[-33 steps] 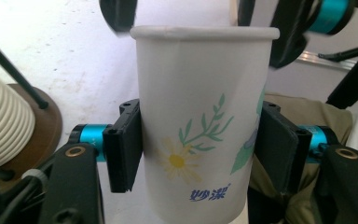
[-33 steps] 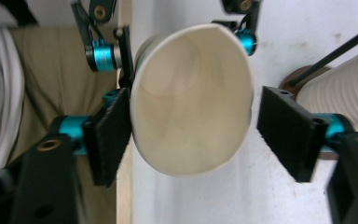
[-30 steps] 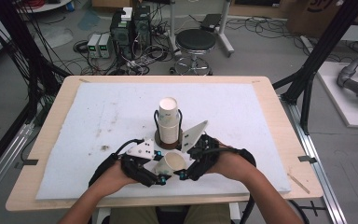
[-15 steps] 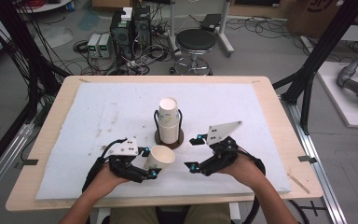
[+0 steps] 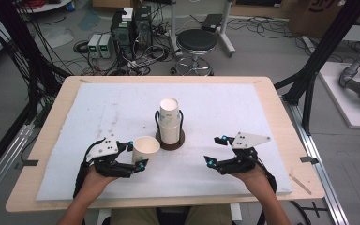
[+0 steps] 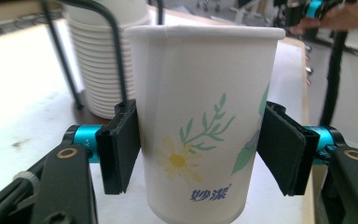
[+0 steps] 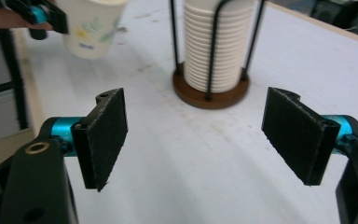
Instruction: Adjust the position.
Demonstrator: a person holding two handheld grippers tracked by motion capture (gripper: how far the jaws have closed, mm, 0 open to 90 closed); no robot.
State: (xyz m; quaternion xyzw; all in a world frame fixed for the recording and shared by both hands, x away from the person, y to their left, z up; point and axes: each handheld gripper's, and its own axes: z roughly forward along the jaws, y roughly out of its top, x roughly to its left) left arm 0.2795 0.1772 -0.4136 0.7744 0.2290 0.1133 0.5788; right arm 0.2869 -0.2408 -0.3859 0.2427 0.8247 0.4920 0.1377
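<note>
Now left gripper (image 5: 135, 155) w/ jaws just easing wider, still pinching upright paper cup (image 5: 145, 148) near table's (image 5: 262, 86) front edge; cup stack (image 5: 169, 123) just behind-right. Right gripper (image 5: 216, 151) jaws apart, empty.

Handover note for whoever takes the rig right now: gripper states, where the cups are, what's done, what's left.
Left hand-held gripper: pads on both sides of one paper cup, upright; jaws have just been opening, so the grip may be loosening.
Right hand-held gripper: open, nothing between the jaws, to the right of the cup stack.
Stack sits in its wire holder mid-table.
Done: one cup is off the stack.
Left, probably: set the cup down on the white mat and let go.
</note>
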